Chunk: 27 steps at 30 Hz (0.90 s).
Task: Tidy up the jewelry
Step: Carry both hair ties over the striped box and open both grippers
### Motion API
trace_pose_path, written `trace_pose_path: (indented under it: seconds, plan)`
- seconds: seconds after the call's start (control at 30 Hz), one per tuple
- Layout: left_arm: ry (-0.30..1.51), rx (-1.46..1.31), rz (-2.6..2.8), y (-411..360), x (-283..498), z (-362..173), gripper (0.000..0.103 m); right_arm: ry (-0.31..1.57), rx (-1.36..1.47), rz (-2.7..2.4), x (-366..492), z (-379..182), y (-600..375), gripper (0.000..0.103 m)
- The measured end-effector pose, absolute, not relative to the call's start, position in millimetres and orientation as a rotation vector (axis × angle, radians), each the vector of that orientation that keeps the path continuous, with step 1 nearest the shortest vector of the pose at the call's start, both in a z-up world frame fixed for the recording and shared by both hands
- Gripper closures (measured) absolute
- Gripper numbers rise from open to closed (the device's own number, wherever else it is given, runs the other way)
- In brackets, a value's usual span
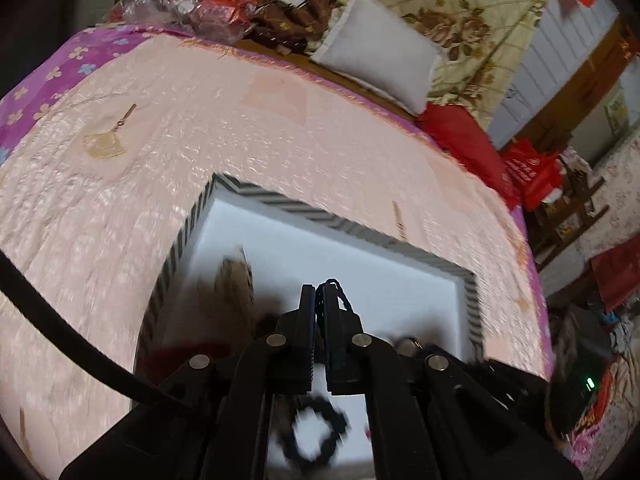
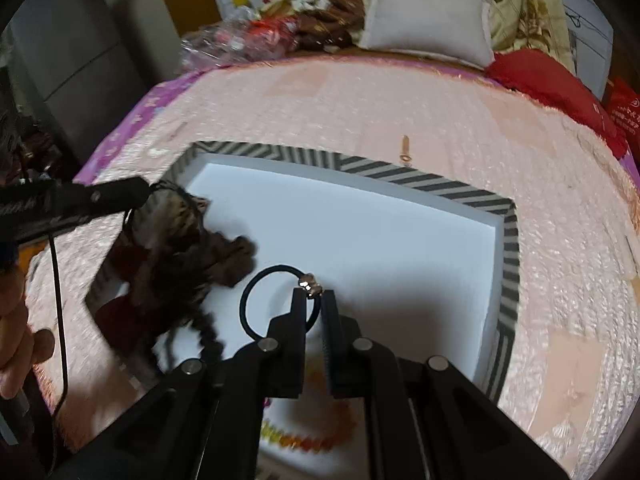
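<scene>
White tray with black-and-grey striped rim, pale pink bedspread, black hair tie, white pillow.

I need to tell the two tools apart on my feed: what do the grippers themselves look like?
Both look alike: the left gripper and right gripper are matte black, each with two flat parallel fingers with ribbed inner faces, on angled linkage bars with round silver pivot pins. A black cable trails at the left. No sleeves or readable markings show.

No writing can be read. The red bag past the bed's far right corner carries pale print, and so does its edge in the right wrist view, too blurred to make out.
</scene>
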<state>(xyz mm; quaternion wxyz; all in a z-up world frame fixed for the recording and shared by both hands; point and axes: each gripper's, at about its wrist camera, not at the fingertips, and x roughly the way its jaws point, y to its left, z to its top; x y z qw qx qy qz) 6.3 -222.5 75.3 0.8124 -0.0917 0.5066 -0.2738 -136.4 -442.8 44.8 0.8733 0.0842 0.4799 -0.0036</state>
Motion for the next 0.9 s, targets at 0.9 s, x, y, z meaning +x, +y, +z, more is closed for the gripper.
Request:
trace_pose_path:
  seconds: [0.9]
  plan:
    - [1.026,0.048,-0.405,-187.0,-49.7,73.0,0.069,0.921,0.27,-0.006,-210.6,70.6,-448.6,0.062]
